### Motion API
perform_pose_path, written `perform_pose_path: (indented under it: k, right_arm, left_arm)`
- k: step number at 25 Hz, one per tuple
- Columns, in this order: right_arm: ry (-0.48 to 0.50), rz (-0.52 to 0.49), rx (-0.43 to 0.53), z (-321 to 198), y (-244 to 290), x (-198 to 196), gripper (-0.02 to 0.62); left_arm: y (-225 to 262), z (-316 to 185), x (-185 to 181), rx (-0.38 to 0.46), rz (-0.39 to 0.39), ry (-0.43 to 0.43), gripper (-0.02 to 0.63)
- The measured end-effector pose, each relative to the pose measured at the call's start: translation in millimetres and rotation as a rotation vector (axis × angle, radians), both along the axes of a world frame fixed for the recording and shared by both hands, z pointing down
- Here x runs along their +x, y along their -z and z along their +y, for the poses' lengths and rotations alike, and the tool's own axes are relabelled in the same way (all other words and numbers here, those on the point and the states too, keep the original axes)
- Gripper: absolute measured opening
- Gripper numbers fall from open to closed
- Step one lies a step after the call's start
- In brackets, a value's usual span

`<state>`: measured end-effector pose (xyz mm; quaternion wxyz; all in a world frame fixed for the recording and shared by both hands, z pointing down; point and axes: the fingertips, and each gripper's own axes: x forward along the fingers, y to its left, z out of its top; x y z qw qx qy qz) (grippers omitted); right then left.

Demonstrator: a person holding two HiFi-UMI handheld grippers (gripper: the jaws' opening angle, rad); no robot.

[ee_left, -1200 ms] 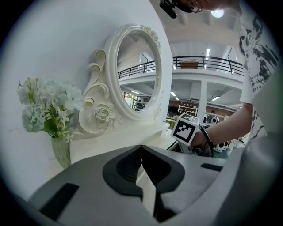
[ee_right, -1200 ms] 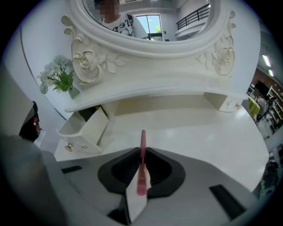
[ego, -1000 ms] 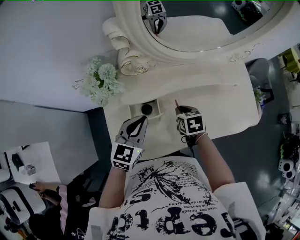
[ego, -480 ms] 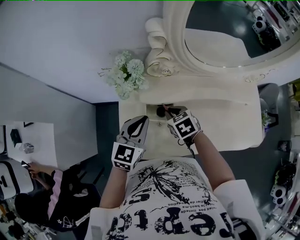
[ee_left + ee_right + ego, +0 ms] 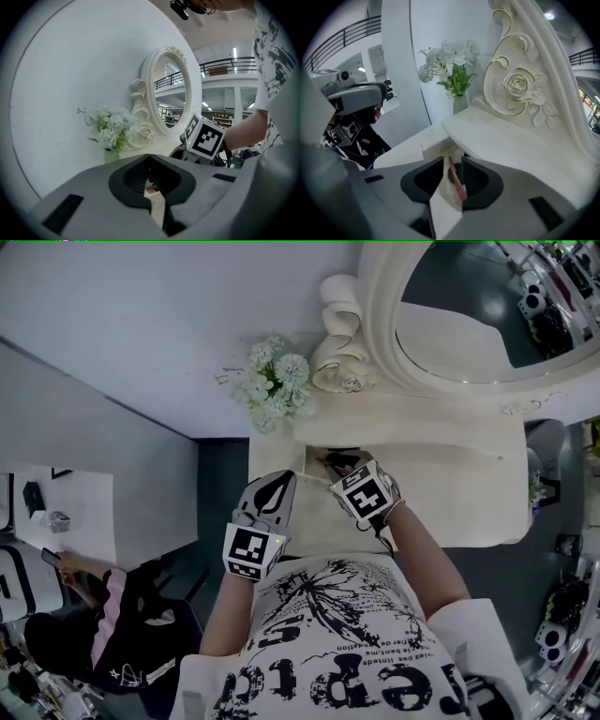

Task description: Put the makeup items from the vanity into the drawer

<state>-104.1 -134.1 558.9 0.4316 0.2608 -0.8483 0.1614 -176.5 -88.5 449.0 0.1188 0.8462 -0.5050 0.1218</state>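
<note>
The cream vanity (image 5: pixel 441 465) has a small drawer (image 5: pixel 312 461) pulled open at its left end. My right gripper (image 5: pixel 339 466) tilts down over that drawer. In the right gripper view a thin pink makeup stick (image 5: pixel 457 180) stands between the jaws, close to the right one, with a gap on its left. These jaws have just been opening, and the right gripper (image 5: pixel 452 158) is open. A dark round item shows in the drawer below. My left gripper (image 5: pixel 277 478) hovers in front of the drawer, shut and empty (image 5: pixel 150 157).
A vase of white flowers (image 5: pixel 275 382) stands at the vanity's back left, beside the carved oval mirror (image 5: pixel 469 306). A white wall runs behind. A seated person (image 5: pixel 122 615) and a white table (image 5: pixel 66 521) are on the left, beyond the vanity's edge.
My right gripper has swung left from the vanity top to over the open drawer, rolling as it went. Its pink stick came with it. The left gripper shifted slightly.
</note>
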Motion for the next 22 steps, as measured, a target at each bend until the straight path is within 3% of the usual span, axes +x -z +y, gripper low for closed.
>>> perform_pose_path:
  k: [2,6,11,14,22]
  right_arm:
    - [-0.025,-0.019,0.007,-1,3,1,0.132]
    - [-0.109,-0.056,0.032,-6,12,12,0.133]
    - [-0.201,-0.209,0.067,-6,40,24,0.106]
    - [-0.242,-0.277,0.144,-6,63,34,0.052]
    - [-0.34,-0.437,0.352,-1,122,70,0.018]
  left_arm:
    - [0,1,0,-0.001,0.0,-0.002,0.02]
    - [2,1,3,0.007,0.004,-0.014,0.02]
    - [7,-1,10,0.02,0.004,-0.037,0.02]
    - [11,-2,12,0.026,-0.003,-0.04,0.02]
    - [32,-6,13,0.067,-0.014,-0.043,0.02]
